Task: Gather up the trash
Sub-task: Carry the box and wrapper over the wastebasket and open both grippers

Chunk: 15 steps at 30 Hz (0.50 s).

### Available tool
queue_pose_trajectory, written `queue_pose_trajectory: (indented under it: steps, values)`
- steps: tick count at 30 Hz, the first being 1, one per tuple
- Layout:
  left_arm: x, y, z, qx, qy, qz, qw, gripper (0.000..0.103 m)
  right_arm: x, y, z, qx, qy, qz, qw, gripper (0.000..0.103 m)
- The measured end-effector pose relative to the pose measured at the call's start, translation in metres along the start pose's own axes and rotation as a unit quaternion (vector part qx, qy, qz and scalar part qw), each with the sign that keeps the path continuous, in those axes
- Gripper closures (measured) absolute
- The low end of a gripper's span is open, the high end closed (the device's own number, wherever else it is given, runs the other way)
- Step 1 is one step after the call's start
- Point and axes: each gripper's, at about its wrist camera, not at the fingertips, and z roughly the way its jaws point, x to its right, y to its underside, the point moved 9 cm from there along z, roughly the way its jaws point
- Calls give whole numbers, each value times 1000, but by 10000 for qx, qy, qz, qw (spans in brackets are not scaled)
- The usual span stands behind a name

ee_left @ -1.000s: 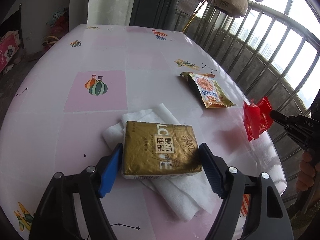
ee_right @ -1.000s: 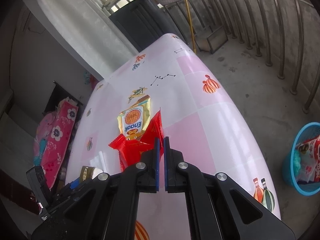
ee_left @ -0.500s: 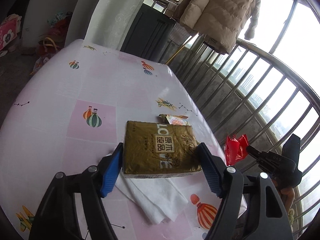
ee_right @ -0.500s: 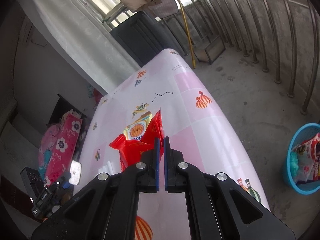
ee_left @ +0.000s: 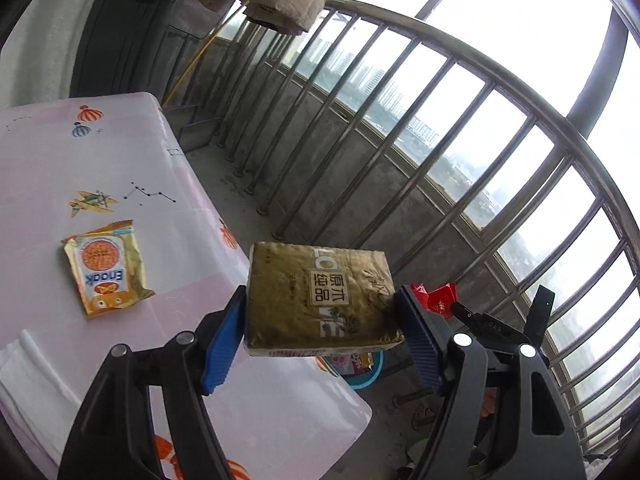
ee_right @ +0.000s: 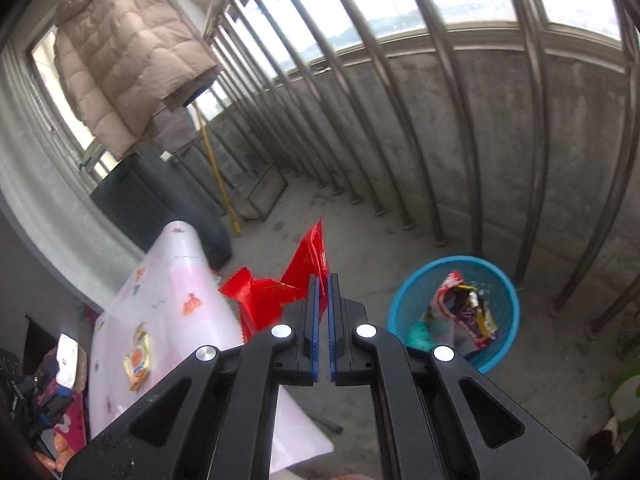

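My left gripper [ee_left: 320, 300] is shut on a gold tissue pack [ee_left: 320, 300] and holds it in the air past the table's right edge. My right gripper [ee_right: 323, 280] is shut on a red wrapper [ee_right: 280, 292], which also shows in the left wrist view [ee_left: 438, 294], and holds it above the floor, left of a blue trash basket [ee_right: 404, 292] with wrappers in it. The basket's rim peeks out below the gold pack in the left wrist view [ee_left: 366, 376]. A yellow snack packet [ee_left: 106, 266] lies flat on the pink table [ee_left: 80, 168]; it also shows in the right wrist view [ee_right: 138, 356].
White tissue paper [ee_left: 24, 372] lies at the table's near left. Metal balcony railing [ee_left: 400, 152] runs behind the basket. A beige coat [ee_right: 124, 48] hangs above a dark cabinet [ee_right: 144, 196]. A yellow broom handle [ee_right: 218, 176] leans at the railing.
Both grippers have swung right, off the table toward the railing and the basket. The gold pack was lifted off the white tissue paper. The red wrapper moved from over the table to over the floor.
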Motion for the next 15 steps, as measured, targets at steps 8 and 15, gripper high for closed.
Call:
queue_pose_trajectory:
  steps: [8, 15]
  values:
    - [75, 32, 159, -1534, 317, 346, 9871, 31, 76, 15, 30, -123, 1128, 314, 9930, 101]
    - [109, 65, 271, -2269, 26, 633, 9719, 29, 118, 13, 51, -62, 1802, 434, 9827, 101]
